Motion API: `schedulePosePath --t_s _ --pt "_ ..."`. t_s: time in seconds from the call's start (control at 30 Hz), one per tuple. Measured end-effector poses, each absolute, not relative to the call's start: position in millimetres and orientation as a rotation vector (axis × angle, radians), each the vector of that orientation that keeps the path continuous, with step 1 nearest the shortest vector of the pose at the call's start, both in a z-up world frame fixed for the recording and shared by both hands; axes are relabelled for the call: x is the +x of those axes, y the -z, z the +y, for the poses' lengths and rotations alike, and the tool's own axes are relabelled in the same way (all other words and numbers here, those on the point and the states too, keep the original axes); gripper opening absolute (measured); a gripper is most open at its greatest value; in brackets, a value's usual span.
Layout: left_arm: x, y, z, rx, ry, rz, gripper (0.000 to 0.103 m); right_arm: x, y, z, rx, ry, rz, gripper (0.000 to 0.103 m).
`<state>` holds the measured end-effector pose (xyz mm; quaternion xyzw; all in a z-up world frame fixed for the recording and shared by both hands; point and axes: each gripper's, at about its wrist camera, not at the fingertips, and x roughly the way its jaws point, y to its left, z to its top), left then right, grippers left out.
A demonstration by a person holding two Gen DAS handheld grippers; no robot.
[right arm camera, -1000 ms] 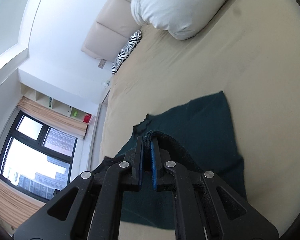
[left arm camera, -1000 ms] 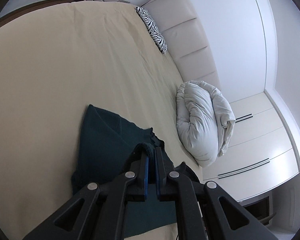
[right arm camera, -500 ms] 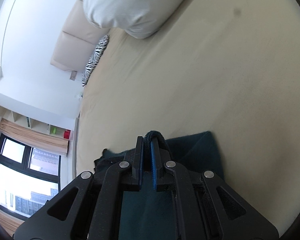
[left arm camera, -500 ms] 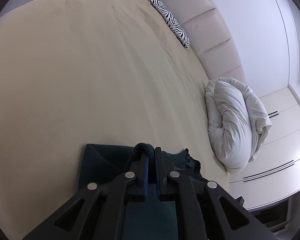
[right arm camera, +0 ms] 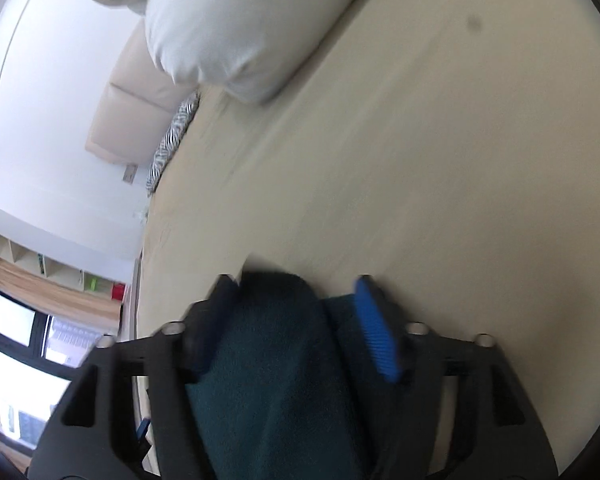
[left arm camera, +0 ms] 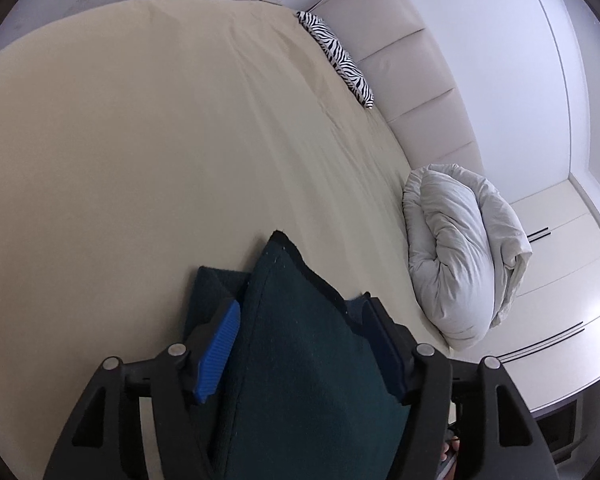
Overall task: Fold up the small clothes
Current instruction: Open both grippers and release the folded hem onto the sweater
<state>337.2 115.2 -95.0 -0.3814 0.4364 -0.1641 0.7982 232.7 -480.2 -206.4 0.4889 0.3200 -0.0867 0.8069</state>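
Since the earlier frames, both tools have gone from clamped on the cloth to spread wide. The left tool (left arm camera: 300,344) stands fully open, gripping nothing; the dark teal terry-cloth garment (left arm camera: 300,360) rises as a peaked fold between its blue pads, over a flat layer on the beige bed sheet (left arm camera: 140,152). The right tool (right arm camera: 300,320) is likewise wide open, the garment (right arm camera: 268,360) bunched between its fingers. The right view is blurred.
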Motion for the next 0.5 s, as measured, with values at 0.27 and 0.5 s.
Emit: schedulePosePath --t_s 0.27,0.5 --pt "252 92 109 -0.629 0.332 0.932 0.066 185 169 -429 0.697 0.12 0.778 0.061" --pt "210 99 95 -0.468 0.312 0.93 0.057 98 158 -383 0.536 0.078 0.796 0.057"
